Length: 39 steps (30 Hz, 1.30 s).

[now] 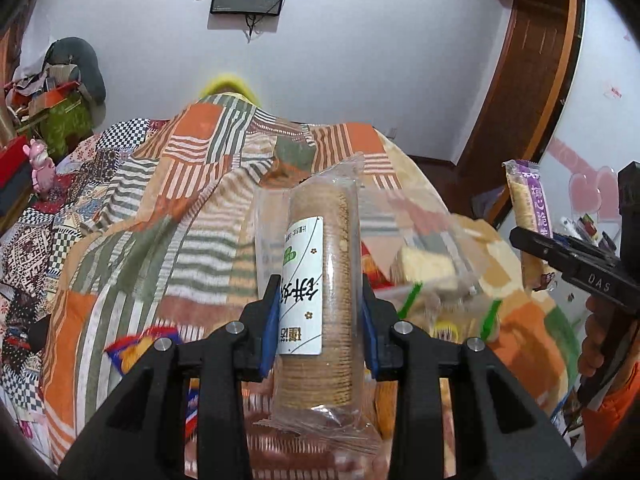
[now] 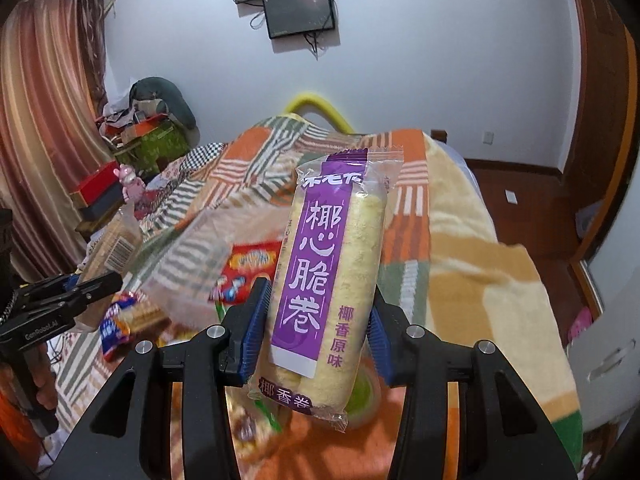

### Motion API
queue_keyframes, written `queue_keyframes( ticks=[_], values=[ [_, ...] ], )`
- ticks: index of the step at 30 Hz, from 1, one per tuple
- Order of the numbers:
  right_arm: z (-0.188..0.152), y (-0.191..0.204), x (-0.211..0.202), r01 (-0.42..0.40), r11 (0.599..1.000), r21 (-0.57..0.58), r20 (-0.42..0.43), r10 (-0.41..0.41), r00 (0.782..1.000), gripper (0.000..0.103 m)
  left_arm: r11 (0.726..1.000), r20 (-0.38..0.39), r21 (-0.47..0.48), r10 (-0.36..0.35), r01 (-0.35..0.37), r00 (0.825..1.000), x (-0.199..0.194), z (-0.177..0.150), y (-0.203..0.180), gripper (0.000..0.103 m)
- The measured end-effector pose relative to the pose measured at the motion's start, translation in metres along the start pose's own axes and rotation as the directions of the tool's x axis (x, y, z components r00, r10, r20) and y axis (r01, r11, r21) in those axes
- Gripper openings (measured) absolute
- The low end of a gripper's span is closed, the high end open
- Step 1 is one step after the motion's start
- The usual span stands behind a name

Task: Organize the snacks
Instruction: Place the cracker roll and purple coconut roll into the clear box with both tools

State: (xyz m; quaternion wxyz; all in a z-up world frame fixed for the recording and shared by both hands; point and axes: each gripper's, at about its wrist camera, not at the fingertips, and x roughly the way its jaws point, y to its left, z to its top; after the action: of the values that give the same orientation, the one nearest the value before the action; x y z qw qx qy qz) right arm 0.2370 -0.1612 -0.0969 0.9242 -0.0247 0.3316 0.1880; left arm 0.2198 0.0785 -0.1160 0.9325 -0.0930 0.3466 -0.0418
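Observation:
My left gripper is shut on a clear-wrapped stack of round brown biscuits with a white label, held upright above the bed. At the right edge of the left wrist view my right gripper shows from the side with its purple-labelled pack. In the right wrist view my right gripper is shut on that pack, a long coconut roll in a clear wrapper with a purple band, tilted slightly right. The left gripper and its biscuit pack appear at the left edge there.
A patchwork blanket in orange, green and stripes covers the bed. More snack packets lie on it below the grippers: a red one, a blue-orange one, a blurred clear pack. Boxes and clutter stand at the left wall.

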Motion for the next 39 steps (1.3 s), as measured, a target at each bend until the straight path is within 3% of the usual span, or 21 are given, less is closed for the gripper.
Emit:
queue_keyframes(
  ticks=[14, 27, 31, 39],
  values=[
    [0.025, 0.026, 0.062, -0.05, 0.998, -0.031, -0.062, 0.048, 0.997, 0.042, 1.0, -0.004, -0.015, 0.0, 0.0, 1.0, 0.06, 0.046, 0.003, 0.034],
    [0.014, 0.022, 0.096, -0.11, 0.994, -0.021, -0.214, 0.103, 0.971, 0.042, 1.0, -0.13, -0.006, 0.029, -0.03, 0.991, 0.118, 0.032, 0.011, 0.034],
    [0.014, 0.021, 0.093, -0.099, 0.994, -0.038, -0.207, 0.09, 0.974, 0.043, 0.999, -0.165, -0.024, 0.033, -0.037, 0.986, 0.123, 0.026, 0.012, 0.035],
    [0.02, 0.017, 0.07, -0.084, 0.996, -0.039, -0.151, 0.077, 0.986, 0.049, 0.999, -0.119, -0.001, 0.043, -0.043, 0.992, 0.09, 0.03, 0.01, 0.039]
  ],
)
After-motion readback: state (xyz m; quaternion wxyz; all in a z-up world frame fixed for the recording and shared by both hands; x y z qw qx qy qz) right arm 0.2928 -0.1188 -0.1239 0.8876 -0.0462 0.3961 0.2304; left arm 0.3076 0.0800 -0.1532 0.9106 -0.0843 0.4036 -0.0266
